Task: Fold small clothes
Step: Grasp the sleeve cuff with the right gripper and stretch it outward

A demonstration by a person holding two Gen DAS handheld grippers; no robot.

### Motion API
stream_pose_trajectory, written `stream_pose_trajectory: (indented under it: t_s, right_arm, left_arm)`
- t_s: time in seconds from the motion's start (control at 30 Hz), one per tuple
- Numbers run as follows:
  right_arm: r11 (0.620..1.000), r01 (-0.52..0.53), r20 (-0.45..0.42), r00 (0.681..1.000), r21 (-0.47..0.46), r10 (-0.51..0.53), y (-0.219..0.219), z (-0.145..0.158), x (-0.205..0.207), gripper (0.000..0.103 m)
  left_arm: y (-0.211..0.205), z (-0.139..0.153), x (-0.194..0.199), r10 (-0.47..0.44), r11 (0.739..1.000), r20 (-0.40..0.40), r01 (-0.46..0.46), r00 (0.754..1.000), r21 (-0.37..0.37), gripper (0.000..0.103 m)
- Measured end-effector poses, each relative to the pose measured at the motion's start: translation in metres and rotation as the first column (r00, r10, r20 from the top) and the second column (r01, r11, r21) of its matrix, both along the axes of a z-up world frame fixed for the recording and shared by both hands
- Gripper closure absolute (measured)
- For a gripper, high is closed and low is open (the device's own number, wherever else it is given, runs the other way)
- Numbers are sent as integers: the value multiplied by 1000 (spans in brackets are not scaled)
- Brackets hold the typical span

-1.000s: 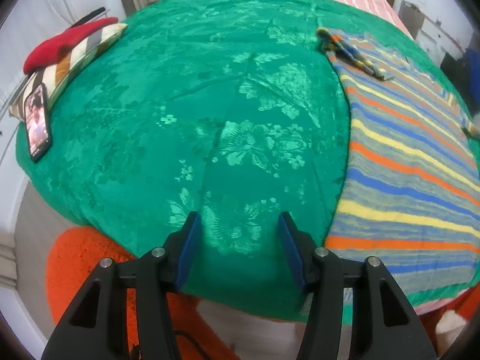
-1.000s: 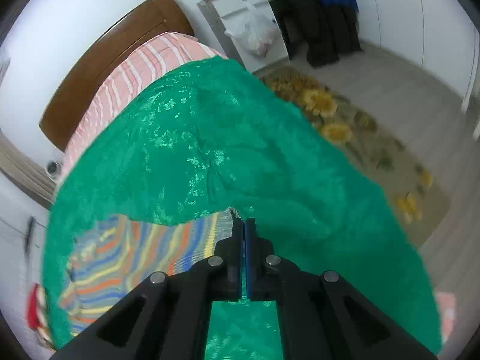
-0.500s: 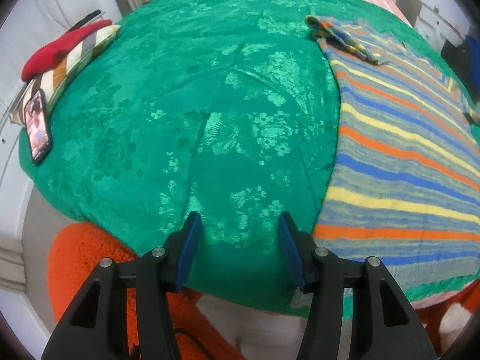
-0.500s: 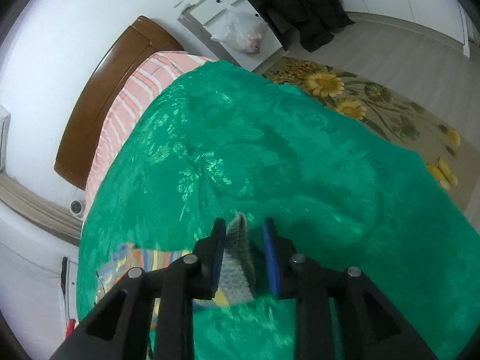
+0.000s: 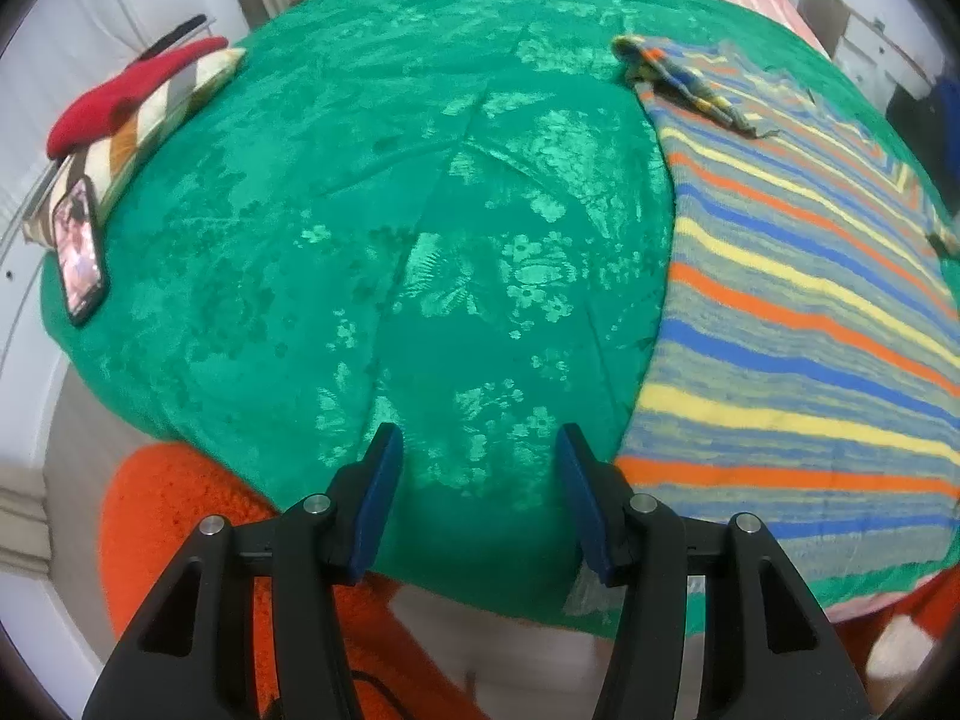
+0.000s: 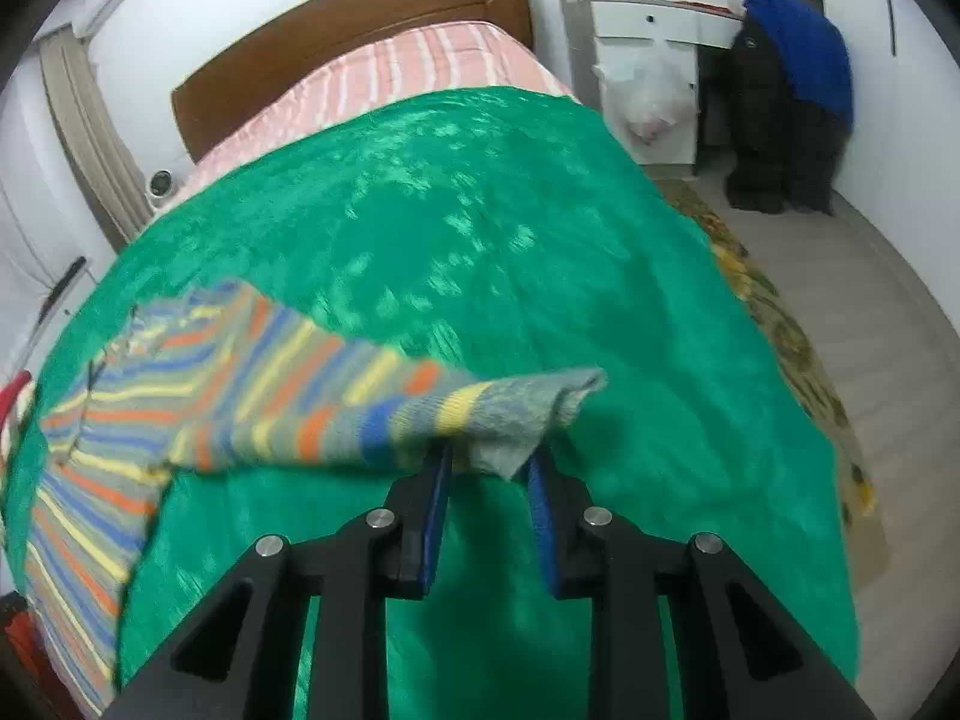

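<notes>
A small sweater (image 5: 810, 312) striped in grey, blue, orange and yellow lies spread on the green floral blanket (image 5: 360, 210) at the right. My left gripper (image 5: 480, 444) hovers open over bare blanket near the bed's front edge, just left of the sweater's hem, with nothing between its fingers. In the right wrist view the sweater (image 6: 180, 408) lies at the left, and one sleeve stretches to the right, raised off the blanket (image 6: 480, 240). The sleeve's grey cuff (image 6: 528, 402) drapes across the tips of my right gripper (image 6: 489, 462). Its jaws stand apart and are closing, the pads not pressing the cloth.
A phone (image 5: 78, 258) and a striped cushion (image 5: 174, 102) with a red item (image 5: 114, 102) on it sit at the bed's left edge. Orange fabric (image 5: 162, 516) is below the front edge. Beyond the bed are a wooden headboard (image 6: 348, 42), a white cabinet (image 6: 648, 30), a plastic bag (image 6: 648, 96), dark clothes (image 6: 780, 120) and a floral rug (image 6: 798, 348).
My right gripper went from shut to parted and rolled; the sleeve end, first pinched, now lies across its tips. In the left view the sweater has slid slightly leftward.
</notes>
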State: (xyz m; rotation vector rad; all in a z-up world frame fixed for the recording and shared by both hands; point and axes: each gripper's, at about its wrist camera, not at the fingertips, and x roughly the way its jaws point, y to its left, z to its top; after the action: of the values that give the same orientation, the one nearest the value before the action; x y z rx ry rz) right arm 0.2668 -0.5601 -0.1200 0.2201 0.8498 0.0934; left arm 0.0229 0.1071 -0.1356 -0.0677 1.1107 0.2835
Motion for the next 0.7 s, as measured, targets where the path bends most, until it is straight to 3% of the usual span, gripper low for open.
stream_pose_trajectory:
  t_s: [0.03,0.07,0.17,0.27,0.4,0.47,0.5,0.6,0.67,0.7]
  right_arm:
    - [1000,-14,-12,1000,20,15,1,1,5,95]
    - [999,-21,-50,998,49,23,0,2,12,99]
    - [987,-14,-99,995,160,30,-8,11,16,100]
    - [953,14,-157,987,304,36,-20,28,9,100]
    - [847,197,-360,933,493,-8,-50,15,-15,100]
    - [834,285,-445,894,473,-53,-60,-3,-27,99]
    - [827,316,-467,881,464,-75,-64,-14,-32,97]
    - [798,338,-413,902,498,-124,-69,-27,-46,90]
    - [773,307,-358,927,556,-111,-65,-30,-54,64]
    - [771,289,-332,937,567,-108,-60,-30,-60,62]
  left_arm:
    - [1,0,0,6,1000,0,-6,1000,0,48]
    - [4,0,-1,13,1000,-1,-13,1000,-1,48]
    - [7,-2,0,22,1000,-8,-22,1000,-5,48]
    - [5,-6,2,11,1000,-15,-11,1000,-4,48]
    - [-1,-10,2,-14,1000,-14,14,1000,1,48]
    - [-3,-13,2,-20,1000,-19,20,1000,-2,48]
    - [-3,-13,2,-20,1000,-21,20,1000,-6,48]
    - [-3,-11,0,-23,1000,-16,23,1000,-4,48]
    - [-1,-9,-1,-17,1000,-8,17,1000,-4,48]
    - [1,-8,-2,-13,1000,-6,13,1000,-7,47]
